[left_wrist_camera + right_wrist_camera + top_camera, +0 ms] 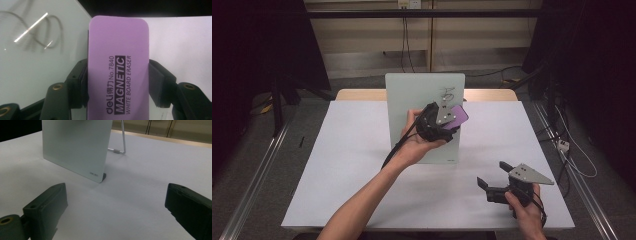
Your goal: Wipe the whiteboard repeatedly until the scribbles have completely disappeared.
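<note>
Between left gripper fingers, purple eraser reading "deli MAGNETIC WHITE BOARD ERASER"

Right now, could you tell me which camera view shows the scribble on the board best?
The left gripper view: the scribble looms close on the board, beside the eraser. The high view shows it small, near the board's top. The right gripper view catches the board's lower part.

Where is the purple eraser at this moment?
In the high view, the purple eraser is held in the left hand-held gripper, in front of the upright whiteboard, near its scribble.
</note>
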